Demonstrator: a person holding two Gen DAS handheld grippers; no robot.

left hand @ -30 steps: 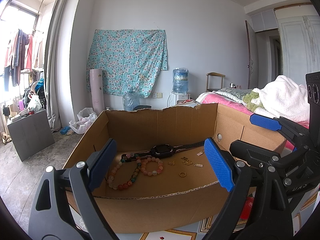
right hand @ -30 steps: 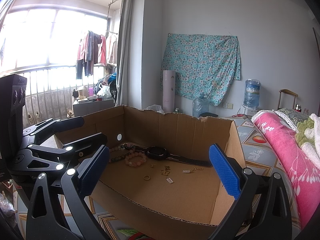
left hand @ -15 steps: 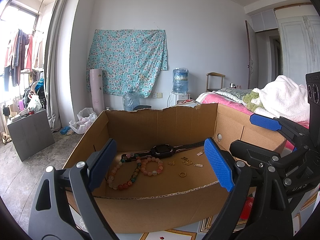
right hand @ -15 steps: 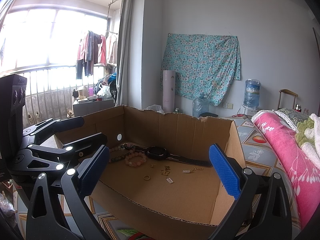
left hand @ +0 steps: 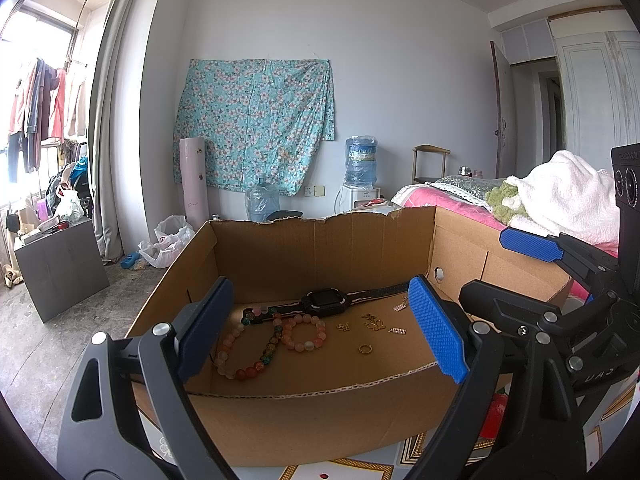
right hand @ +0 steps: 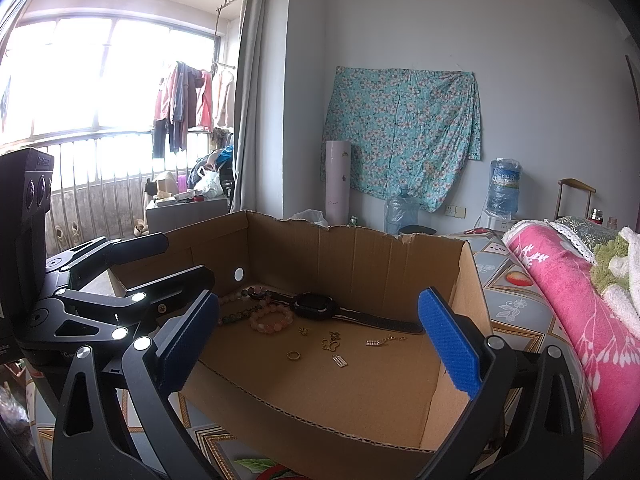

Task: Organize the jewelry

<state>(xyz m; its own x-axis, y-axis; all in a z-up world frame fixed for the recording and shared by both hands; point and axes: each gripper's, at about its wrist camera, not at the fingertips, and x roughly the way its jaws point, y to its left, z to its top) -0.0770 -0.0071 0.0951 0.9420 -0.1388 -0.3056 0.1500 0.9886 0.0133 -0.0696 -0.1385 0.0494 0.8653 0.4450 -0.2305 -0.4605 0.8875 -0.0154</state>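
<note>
Through the left wrist camera, the left gripper (left hand: 320,330) hangs spread wide and empty before the near wall of a cardboard box (left hand: 320,396), on whose floor lie a black smartwatch (left hand: 326,303), a pink bead bracelet (left hand: 303,331), a longer string of mixed beads (left hand: 248,350), a gold ring (left hand: 364,348) and several small gold charms (left hand: 372,322), with the right gripper (left hand: 532,244) visible at the right edge. From the right wrist camera, that gripper (right hand: 320,344) is likewise spread and holds nothing, short of the box rim, the ring (right hand: 294,355) and charms (right hand: 331,344) lying loose mid-floor. Pieces so small and flat would likely slip from the broad pads or skate across the cardboard, and a low reach could catch the rim.
</note>
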